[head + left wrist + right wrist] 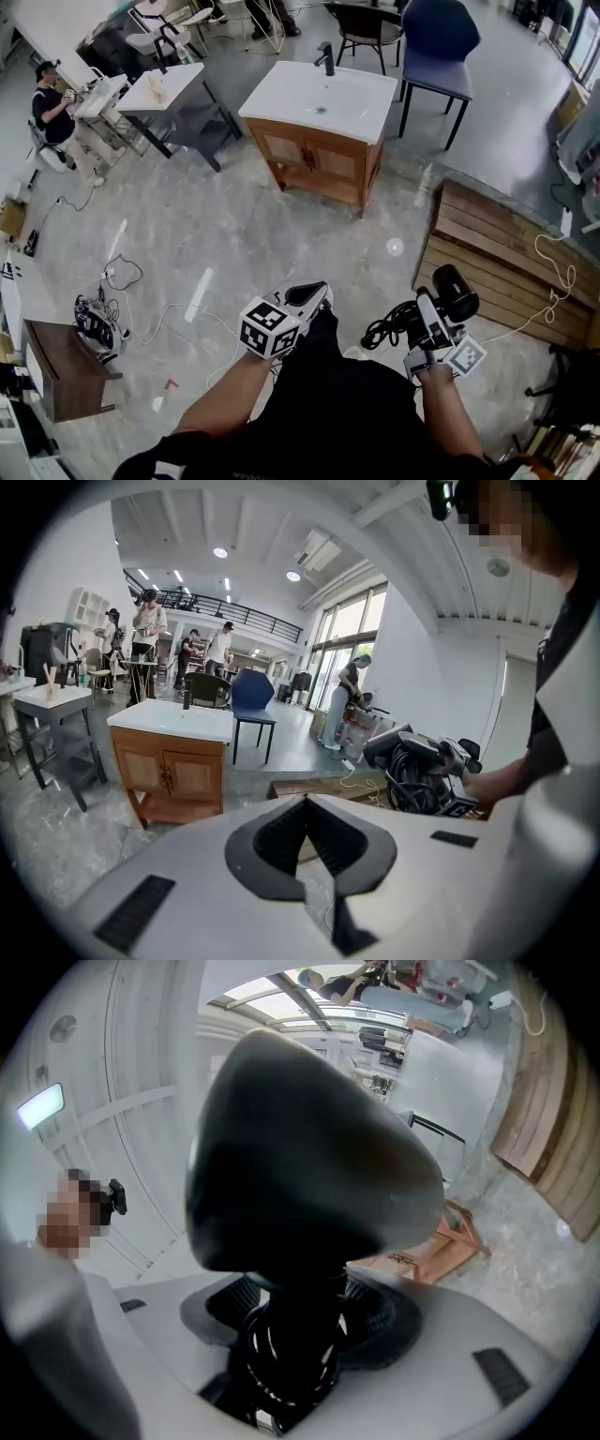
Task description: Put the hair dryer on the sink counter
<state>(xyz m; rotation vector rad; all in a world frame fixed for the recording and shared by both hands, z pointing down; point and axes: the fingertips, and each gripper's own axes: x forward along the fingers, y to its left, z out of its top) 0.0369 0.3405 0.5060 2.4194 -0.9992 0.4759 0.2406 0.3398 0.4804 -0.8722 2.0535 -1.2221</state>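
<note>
The right gripper (432,319) clamped the dryer (456,292) by its handle, between its 2 jaws, with the black barrel above them and the cord (385,329) coiled round the handle. The left gripper (315,294) was closed, jaws together with nothing between them. Both were held low over the floor, well apart from the counter (281,94), whose white top with 1 faucet (326,58) stood ahead.

Black hair dryer (456,292), cord coiled — in right gripper (429,314); white-topped sink counter (281,94) well apart.
</note>
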